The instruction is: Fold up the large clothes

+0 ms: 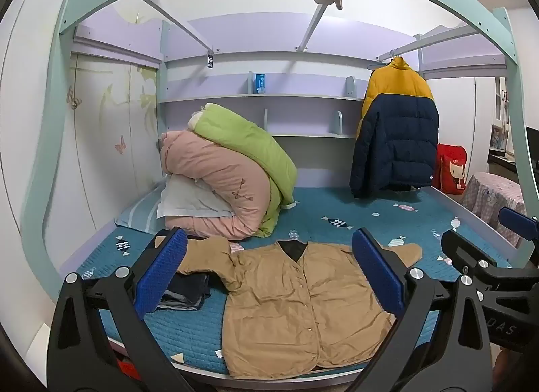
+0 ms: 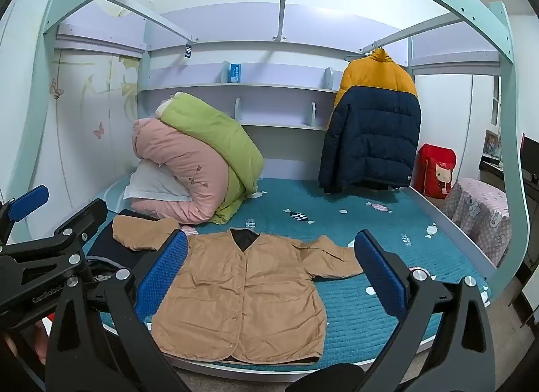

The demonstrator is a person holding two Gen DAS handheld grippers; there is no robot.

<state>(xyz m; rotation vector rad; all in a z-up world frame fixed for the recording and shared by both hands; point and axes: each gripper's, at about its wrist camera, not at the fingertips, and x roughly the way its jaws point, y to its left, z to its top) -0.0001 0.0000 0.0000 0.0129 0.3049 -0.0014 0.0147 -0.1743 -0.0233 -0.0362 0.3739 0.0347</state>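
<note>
A tan button-front jacket (image 1: 286,304) lies flat, front up, near the front edge of the teal bed (image 1: 337,203), both sleeves spread out; it also shows in the right wrist view (image 2: 246,294). My left gripper (image 1: 269,274) is open and empty, held above the jacket's upper half. My right gripper (image 2: 271,277) is open and empty, above the jacket's middle. The right gripper shows at the right edge of the left wrist view (image 1: 488,257). The left gripper shows at the left edge of the right wrist view (image 2: 50,213).
Rolled pink and green quilts (image 1: 229,176) and a pillow sit at the bed's back left. Folded dark clothes (image 1: 185,291) lie under the jacket's left sleeve. A yellow-navy puffer jacket (image 1: 394,129) hangs at the back right, with a red bag (image 1: 449,169) and a covered stool (image 1: 495,200) beside the bed.
</note>
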